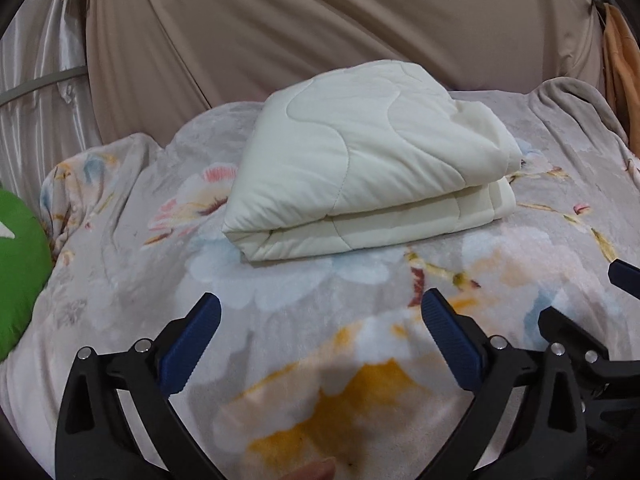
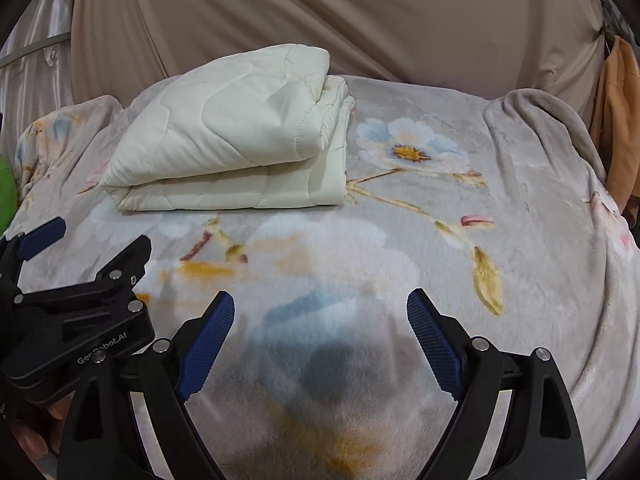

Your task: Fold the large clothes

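Note:
A cream quilted blanket [image 1: 360, 168] [image 2: 236, 140] lies folded into a thick bundle on a floral fleece bedcover [image 1: 360, 340] [image 2: 440, 240]. My left gripper [image 1: 322, 298] is open a short way in front of the bundle's near edge, with only bedcover between its blue pads. My right gripper [image 2: 322, 296] is open too, over bare bedcover in front of the bundle and to its right, and nothing is between its fingers. Each gripper shows at the edge of the other's view: the right gripper [image 1: 588, 300] and the left gripper [image 2: 88, 240].
A green cushion [image 1: 20, 272] sits at the bed's left edge. A beige curtain [image 1: 320, 20] hangs behind the bed, with silvery fabric [image 1: 40, 100] to its left. An orange cloth [image 2: 616, 120] hangs at the far right. A person's hand [image 2: 32, 440] shows at the lower left.

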The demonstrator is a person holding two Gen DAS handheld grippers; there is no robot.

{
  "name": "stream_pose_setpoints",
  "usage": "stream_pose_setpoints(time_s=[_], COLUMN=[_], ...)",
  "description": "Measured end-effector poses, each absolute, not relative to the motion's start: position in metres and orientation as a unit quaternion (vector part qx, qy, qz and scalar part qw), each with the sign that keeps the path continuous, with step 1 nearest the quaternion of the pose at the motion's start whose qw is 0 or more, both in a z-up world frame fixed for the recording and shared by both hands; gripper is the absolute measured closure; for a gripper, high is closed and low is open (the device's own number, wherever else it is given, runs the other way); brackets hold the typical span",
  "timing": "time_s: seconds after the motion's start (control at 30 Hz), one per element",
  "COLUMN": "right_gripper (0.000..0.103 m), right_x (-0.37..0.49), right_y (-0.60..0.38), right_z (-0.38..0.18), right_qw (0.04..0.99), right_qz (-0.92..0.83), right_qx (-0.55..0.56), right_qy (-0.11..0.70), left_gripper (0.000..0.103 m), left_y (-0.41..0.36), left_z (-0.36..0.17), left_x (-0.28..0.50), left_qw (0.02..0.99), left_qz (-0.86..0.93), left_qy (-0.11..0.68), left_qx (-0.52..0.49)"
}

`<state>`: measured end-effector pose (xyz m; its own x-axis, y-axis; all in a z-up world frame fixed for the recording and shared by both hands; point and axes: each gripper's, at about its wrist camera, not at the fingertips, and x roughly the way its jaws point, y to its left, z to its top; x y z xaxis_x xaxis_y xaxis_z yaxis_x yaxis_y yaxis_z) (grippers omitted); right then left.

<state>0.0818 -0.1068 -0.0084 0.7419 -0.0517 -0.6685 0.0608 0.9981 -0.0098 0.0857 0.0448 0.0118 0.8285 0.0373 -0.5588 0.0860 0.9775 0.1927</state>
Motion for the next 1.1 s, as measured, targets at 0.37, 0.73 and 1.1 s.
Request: stream_pose_setpoints(time_s=[0.37,0.73,1.1], right_gripper=[0.017,0.017,0.017], right_x=[0.086,0.090,0.089], right_y=[-0.102,-0.101,-0.098], right_z=[-0.017,-0.021,-0.020], right_qw=[0.929,0.925,0.926], right_qz=[-0.040,-0.040,-0.046], right_qx=[-0.002,-0.002,-0.004], right_qy=[0.368,0.378,0.375], left_gripper=[0.005,0.005,0.005], left_y=[0.044,0.046,0.046], left_z=[0.002,-0.002,-0.001], left_x=[0.091,0.096,0.093], left_qw=[0.943,0.939,0.940], left_qz=[0.010,0.014,0.020], left_qy=[0.312,0.323,0.319], left_qx=[0.113,0.117,0.120])
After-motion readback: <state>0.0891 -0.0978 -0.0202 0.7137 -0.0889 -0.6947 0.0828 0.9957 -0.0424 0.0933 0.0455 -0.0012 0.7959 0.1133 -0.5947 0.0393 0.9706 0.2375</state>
